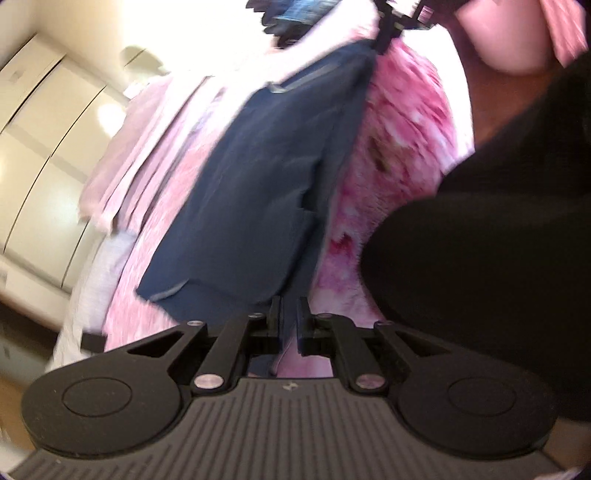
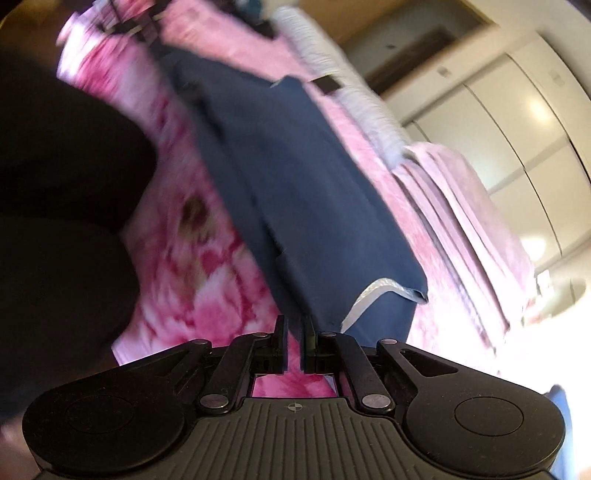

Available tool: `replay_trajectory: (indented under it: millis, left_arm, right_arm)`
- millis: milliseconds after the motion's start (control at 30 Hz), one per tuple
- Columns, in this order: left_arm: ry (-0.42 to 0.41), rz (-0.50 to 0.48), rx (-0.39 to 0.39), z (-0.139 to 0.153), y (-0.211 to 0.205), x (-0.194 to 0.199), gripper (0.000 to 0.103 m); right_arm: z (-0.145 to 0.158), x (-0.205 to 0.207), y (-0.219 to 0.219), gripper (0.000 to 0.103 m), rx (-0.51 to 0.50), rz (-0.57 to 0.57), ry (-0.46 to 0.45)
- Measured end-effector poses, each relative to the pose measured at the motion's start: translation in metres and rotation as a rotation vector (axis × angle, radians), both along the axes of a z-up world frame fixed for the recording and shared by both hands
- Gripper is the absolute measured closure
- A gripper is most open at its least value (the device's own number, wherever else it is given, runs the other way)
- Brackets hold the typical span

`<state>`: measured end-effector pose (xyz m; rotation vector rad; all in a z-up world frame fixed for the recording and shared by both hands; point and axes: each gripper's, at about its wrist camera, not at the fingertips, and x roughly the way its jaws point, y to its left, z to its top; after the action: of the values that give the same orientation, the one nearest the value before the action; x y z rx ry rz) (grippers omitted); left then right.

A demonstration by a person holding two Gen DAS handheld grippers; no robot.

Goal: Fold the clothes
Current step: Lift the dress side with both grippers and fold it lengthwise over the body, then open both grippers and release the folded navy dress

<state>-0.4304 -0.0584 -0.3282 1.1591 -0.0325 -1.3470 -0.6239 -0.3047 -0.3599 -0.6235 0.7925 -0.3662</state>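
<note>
A navy garment (image 1: 266,192) with grey trim strips is stretched lengthwise between my two grippers, just above a pink floral blanket (image 1: 399,155). Its near end runs down into my left gripper (image 1: 289,308), whose jaws stand narrow and pinch the cloth. At the top of the left wrist view my right gripper (image 1: 388,33) grips the far end. In the right wrist view the navy garment (image 2: 295,177) enters my right gripper (image 2: 295,323), shut on its edge beside a grey-trimmed hem. My left gripper (image 2: 136,26) shows blurred at the top left, at the garment's other end.
A stack of folded pale pink cloth (image 1: 122,177) (image 2: 461,206) lies on the blanket beside the garment. A white ribbed cloth (image 2: 332,74) lies further along. Cream wardrobe doors (image 1: 40,129) (image 2: 517,110) stand beyond the bed. The person's black clothing (image 1: 498,240) (image 2: 55,166) fills one side.
</note>
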Motion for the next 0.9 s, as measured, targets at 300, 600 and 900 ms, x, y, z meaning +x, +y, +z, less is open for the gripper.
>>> replay_trajectory:
  millis: [300,600,900]
  left_arm:
    - [0.226,0.134,-0.108,0.023,-0.033,0.022,0.094]
    - [0.253,0.100,-0.047,0.011,-0.036,0.030,0.093]
    - [0.173,0.214,-0.093,0.033,0.022,0.079,0.093]
  right_arm:
    - [0.026,0.030,-0.037,0.101,0.312,-0.156,-0.249]
    - [0.039,0.036,-0.030,0.101,0.331,-0.233,-0.205]
    - [0.064,0.082,0.030,0.101,0.365,-0.038,-0.226]
